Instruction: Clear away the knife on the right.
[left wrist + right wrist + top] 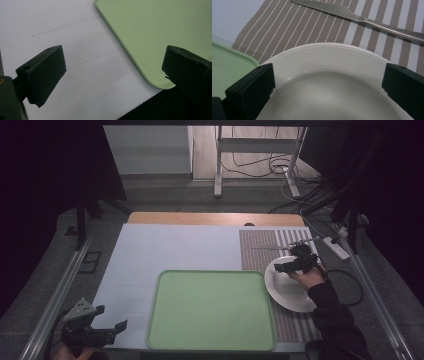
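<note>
In the high view the right gripper (291, 266) and the hand behind it cover the plate's (285, 292) rim at 12 o'clock. The left hand (75, 352) is cut by the bottom edge at 6 o'clock. In the right gripper view the knife (362, 18) is cut at 3 o'clock, and the plate is cut at 6 o'clock. In the left gripper view the green tray (150, 32) runs out at 12 and 3 o'clock.

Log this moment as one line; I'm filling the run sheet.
right gripper: open, over white plate | left gripper: open, idle beside green tray | knife: on striped placemat
</note>
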A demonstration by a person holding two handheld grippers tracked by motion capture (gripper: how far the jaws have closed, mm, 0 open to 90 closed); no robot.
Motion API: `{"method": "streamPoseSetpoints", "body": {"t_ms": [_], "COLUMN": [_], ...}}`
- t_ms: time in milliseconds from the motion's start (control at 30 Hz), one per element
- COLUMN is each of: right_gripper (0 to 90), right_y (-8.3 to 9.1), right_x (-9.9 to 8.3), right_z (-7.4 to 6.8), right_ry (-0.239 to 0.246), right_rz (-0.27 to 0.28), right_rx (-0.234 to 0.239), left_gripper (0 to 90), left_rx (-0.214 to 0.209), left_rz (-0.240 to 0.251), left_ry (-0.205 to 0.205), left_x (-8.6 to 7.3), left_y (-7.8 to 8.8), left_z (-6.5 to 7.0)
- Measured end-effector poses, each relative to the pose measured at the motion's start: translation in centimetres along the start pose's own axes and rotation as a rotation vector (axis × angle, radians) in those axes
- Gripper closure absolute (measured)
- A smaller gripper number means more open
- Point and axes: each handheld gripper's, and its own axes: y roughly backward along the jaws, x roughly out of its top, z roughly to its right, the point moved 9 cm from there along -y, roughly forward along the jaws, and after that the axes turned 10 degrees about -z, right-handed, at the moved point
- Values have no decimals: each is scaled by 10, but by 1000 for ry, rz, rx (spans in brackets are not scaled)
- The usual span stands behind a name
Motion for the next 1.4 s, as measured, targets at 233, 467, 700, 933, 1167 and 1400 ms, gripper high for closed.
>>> {"method": "streamPoseSetpoints", "body": {"t_ms": [233,467,700,933,1167,1400], "right_gripper": [0,0,0,0,0,0], "right_y": [-7,-15,-24,-30,-34,-42], "right_x": [9,19,29,38,46,51], "right_z": [10,18,29,38,47,57], "right_ry": [-18,-28,-44,-70,-85,-93], "right_rz": [-9,-21,-28,-27,-24,-36], "right_rx": [-9,-28,-46,-52,-56,-78], "left_gripper": [51,51,51,51,51,52], "left_rx": [-1,-2,-2,-3,-3,-3], "left_rz": [0,1,1,2,1,0], "left_ry": [0,0,0,1,0,1], "left_x": [0,0,0,0,0,0], "left_y": [0,0,0,0,0,0], "left_z": [0,0,0,0,0,0]}}
